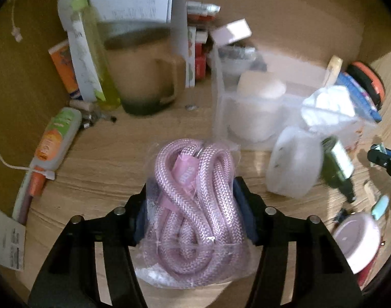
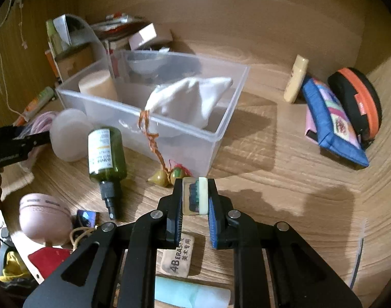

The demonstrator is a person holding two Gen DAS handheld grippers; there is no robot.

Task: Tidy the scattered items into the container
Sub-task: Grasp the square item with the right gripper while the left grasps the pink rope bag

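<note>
A bagged pink rope (image 1: 195, 205) sits between the left gripper (image 1: 193, 192) pads, gripped — just short of the clear container (image 2: 221, 125). The right gripper (image 2: 195, 197) pinches a small brush head (image 2: 195, 196) above the bench (image 2: 285, 179), near that container's front corner.

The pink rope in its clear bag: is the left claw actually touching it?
Touching. The left wrist view shows the left claw closed around the bagged pink rope, with both blue pads pressed against the plastic on either side.
</note>
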